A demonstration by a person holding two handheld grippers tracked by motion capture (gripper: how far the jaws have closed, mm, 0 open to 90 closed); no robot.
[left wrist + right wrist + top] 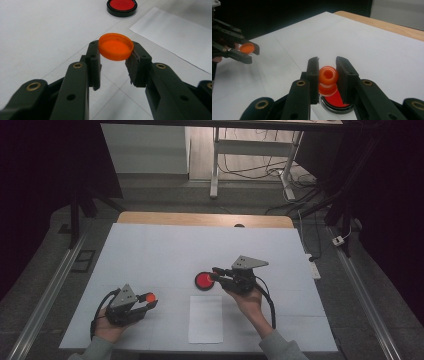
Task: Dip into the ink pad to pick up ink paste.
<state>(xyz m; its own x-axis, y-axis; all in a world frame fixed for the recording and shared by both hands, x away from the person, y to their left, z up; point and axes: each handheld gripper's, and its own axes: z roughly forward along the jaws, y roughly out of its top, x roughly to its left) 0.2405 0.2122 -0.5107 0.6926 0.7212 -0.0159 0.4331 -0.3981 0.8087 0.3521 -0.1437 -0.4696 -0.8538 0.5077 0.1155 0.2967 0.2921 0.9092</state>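
**Stamp set in use: cap, stamp and ink pad**

Item 1. Left hand-held gripper (115,53), jaws narrowed on an orange cap (116,46). The cap is a shallow round plastic lid, hollow side up, pinched by its rim between the two tips and carried clear of the table (160,250). Held so, probably to keep it out of the way while the stamp is worked.

Item 2. Right hand-held gripper (327,75), jaws closed on an orange stamp (328,75). The stamp is a small rounded knob with a hole in its top and a narrower neck below, glossy and translucent. It sits directly beneath the jaw tips, over the ink pad (337,105); whether it touches the pad cannot be told. The position suits inking.

Item 3. Ink pad, round, red face in a black rim, lying ahead of the left hand-held gripper.

Item 4. White paper sheet (205,319), flat on the table between the two grippers, likely awaiting the print.
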